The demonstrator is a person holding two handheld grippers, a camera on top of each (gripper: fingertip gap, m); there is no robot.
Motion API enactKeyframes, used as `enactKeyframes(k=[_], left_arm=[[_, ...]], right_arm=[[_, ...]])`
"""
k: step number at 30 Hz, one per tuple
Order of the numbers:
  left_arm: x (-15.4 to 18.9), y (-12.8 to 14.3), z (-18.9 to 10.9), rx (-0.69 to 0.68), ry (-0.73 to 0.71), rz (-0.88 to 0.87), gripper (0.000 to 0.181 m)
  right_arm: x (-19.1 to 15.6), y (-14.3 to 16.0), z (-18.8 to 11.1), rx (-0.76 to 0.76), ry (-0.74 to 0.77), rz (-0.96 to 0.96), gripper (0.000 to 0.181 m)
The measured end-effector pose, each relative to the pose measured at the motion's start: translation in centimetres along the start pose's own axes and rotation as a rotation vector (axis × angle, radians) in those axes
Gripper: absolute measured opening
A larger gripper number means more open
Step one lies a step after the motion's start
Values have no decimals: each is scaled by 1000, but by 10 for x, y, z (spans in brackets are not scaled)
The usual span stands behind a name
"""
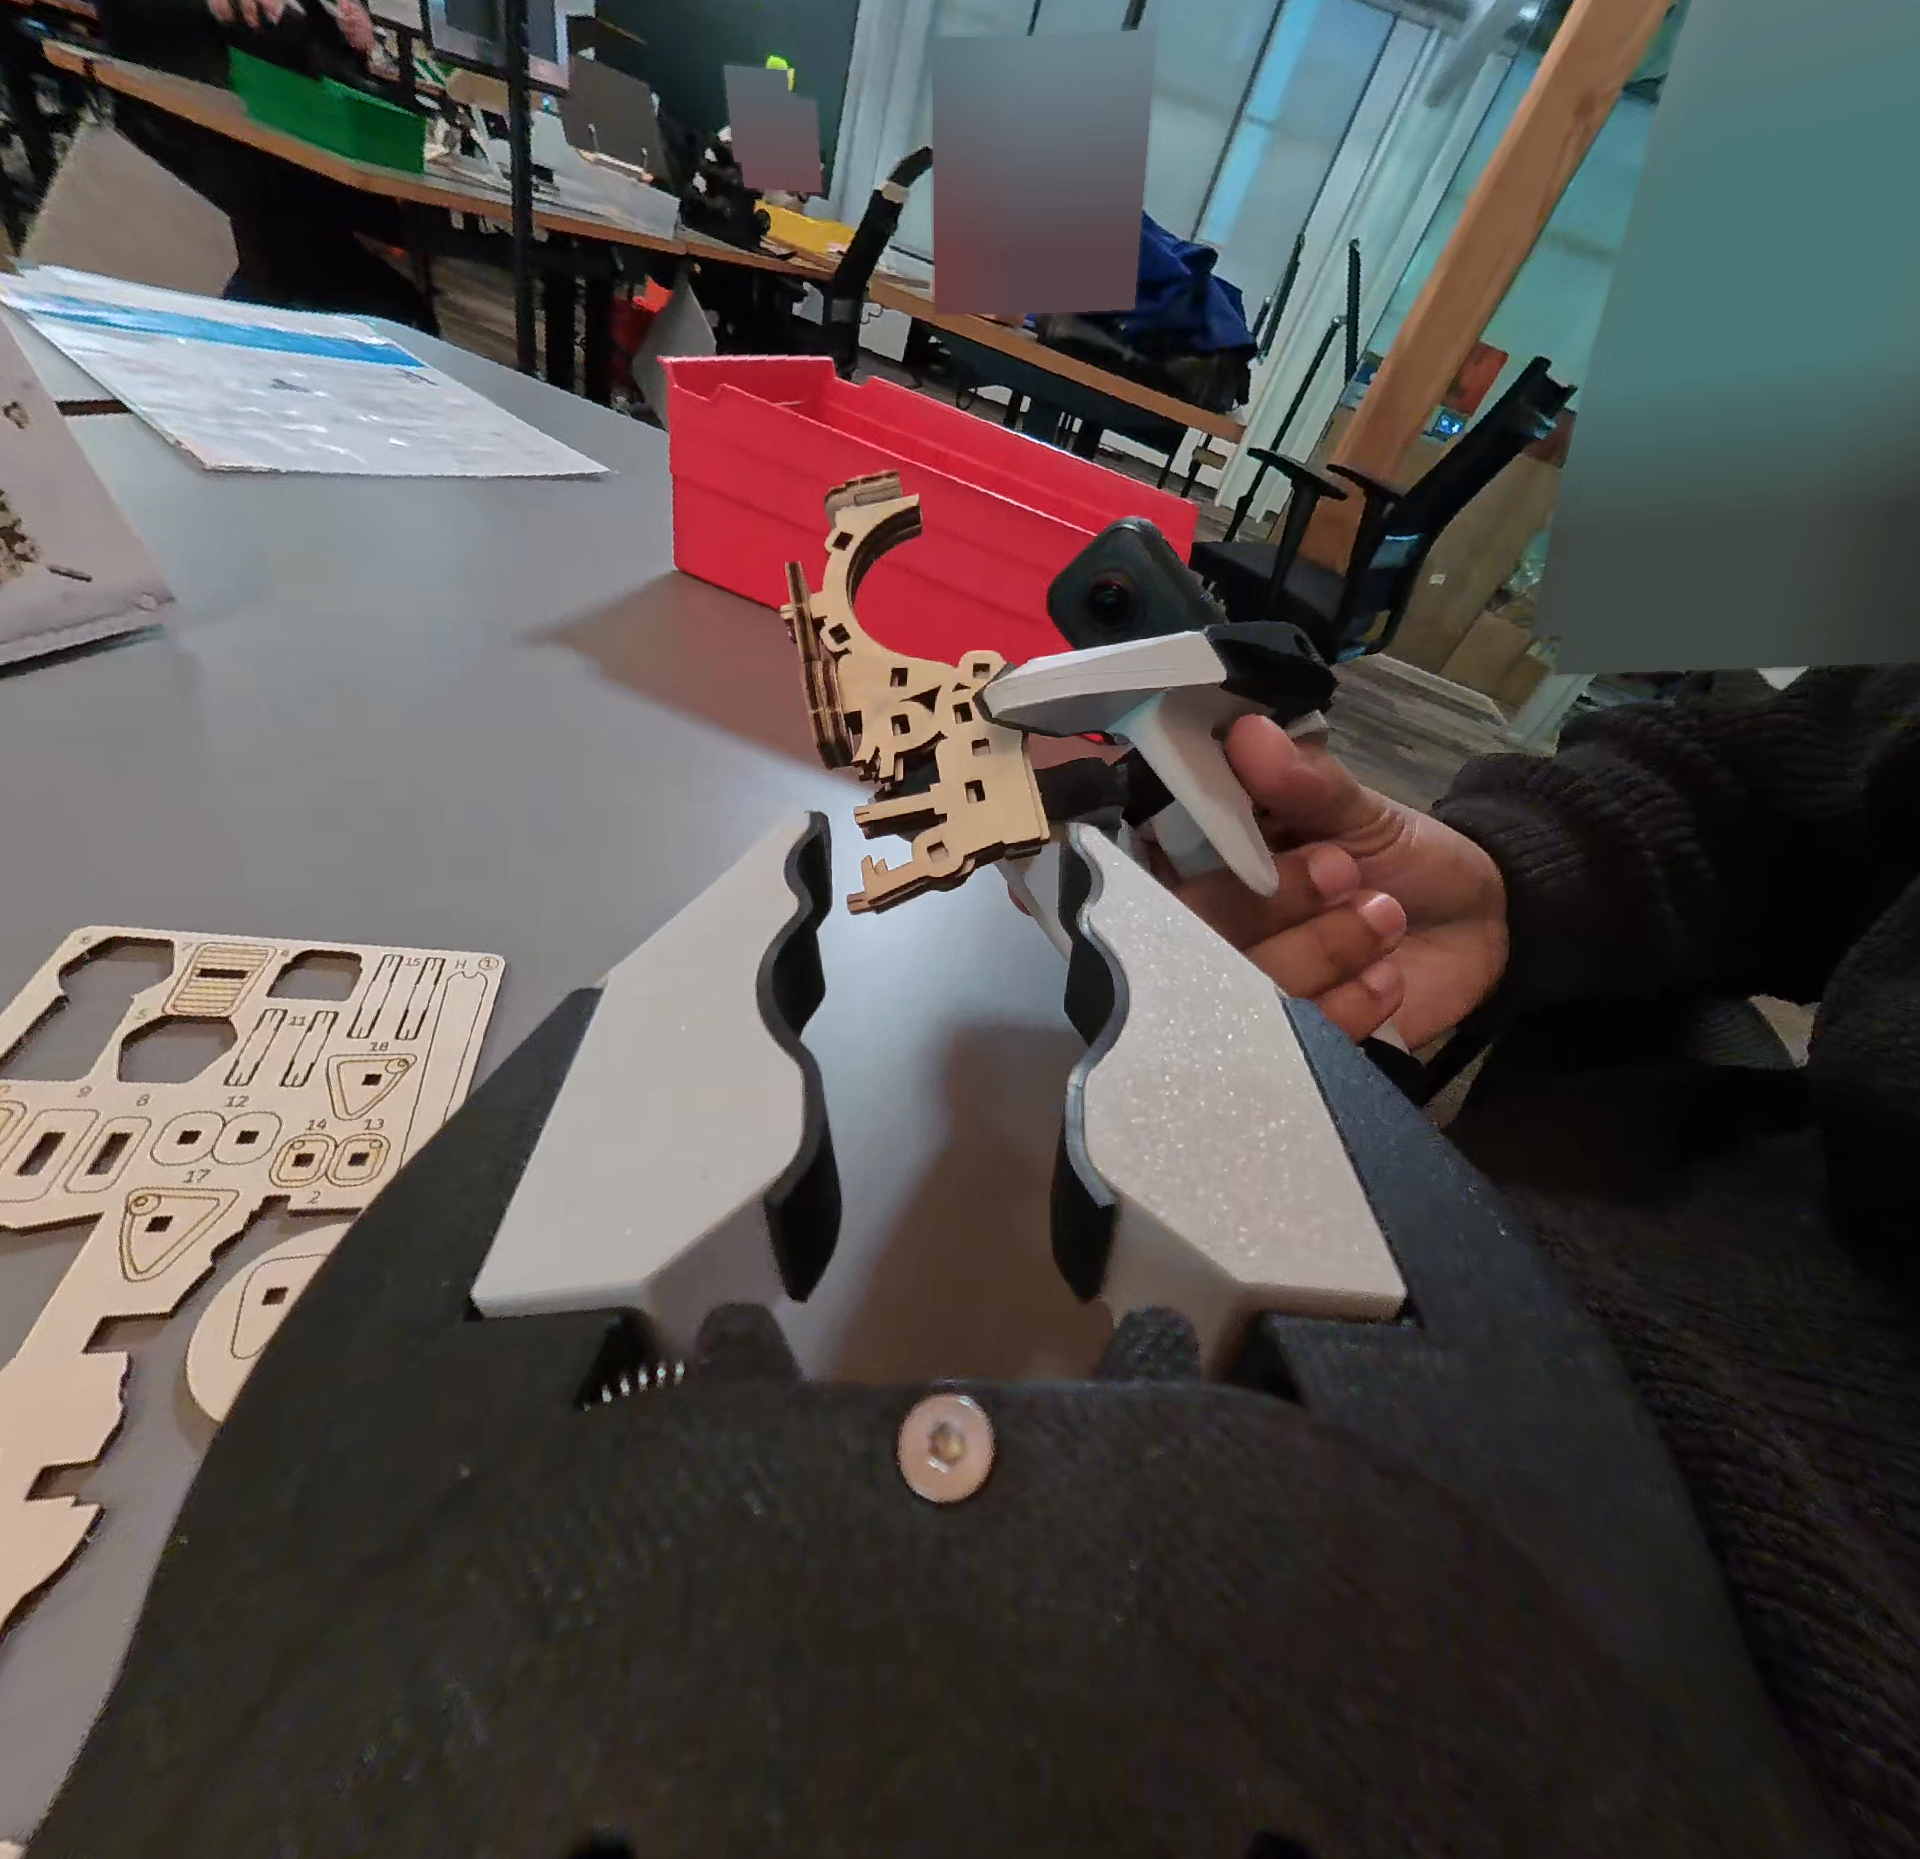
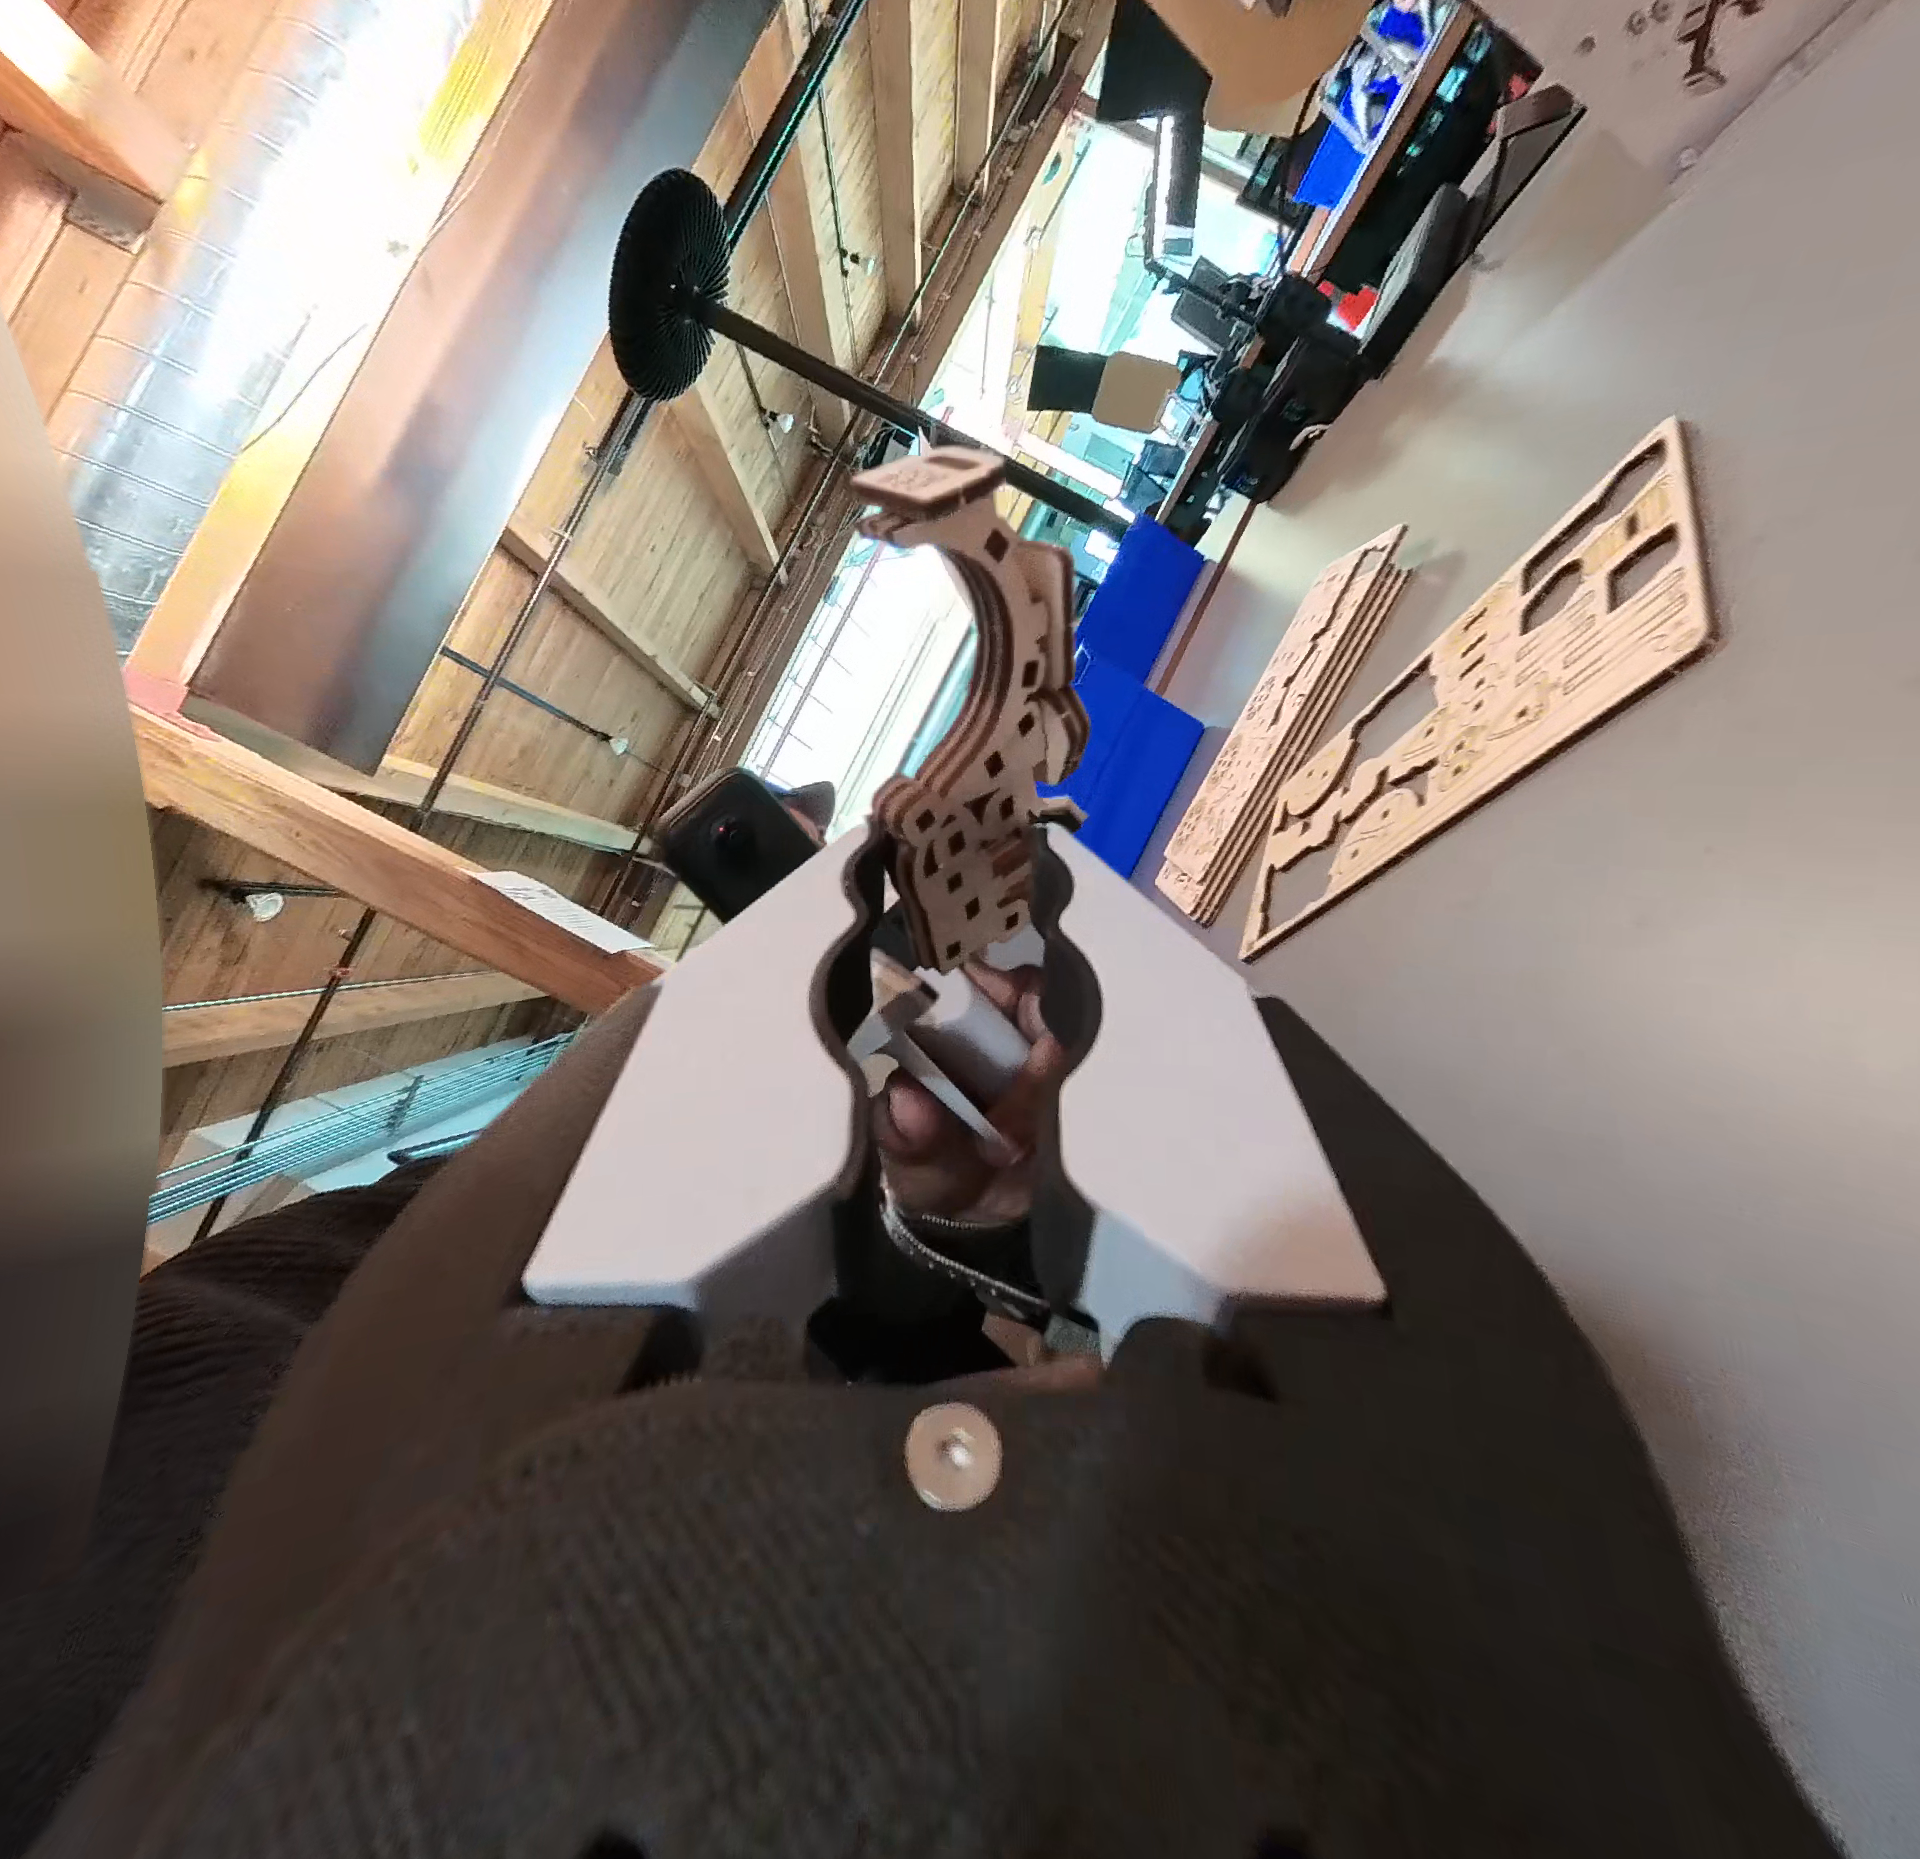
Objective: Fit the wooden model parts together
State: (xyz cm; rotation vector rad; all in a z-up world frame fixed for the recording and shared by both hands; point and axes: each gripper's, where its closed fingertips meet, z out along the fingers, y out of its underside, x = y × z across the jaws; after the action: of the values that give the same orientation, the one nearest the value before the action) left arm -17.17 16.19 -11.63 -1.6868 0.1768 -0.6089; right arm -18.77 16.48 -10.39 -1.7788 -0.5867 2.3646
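Nearby, red bin [image 1: 831, 479], punched sheet [image 1: 208, 1103].

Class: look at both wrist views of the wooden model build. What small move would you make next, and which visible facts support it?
Probably ease the open, empty left gripper forward and close it on the lower end of the wooden model. The right gripper is already shut on that assembly and holds it in the air above the table, just ahead of the left fingers.
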Motion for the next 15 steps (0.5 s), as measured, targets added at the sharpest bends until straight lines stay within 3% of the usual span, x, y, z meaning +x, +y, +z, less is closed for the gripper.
enactKeyframes(k=[15], left_arm=[[4, -2, -2, 20, 22, 12, 33]], right_arm=[[-6, 0, 1, 15, -25, -19, 27]])
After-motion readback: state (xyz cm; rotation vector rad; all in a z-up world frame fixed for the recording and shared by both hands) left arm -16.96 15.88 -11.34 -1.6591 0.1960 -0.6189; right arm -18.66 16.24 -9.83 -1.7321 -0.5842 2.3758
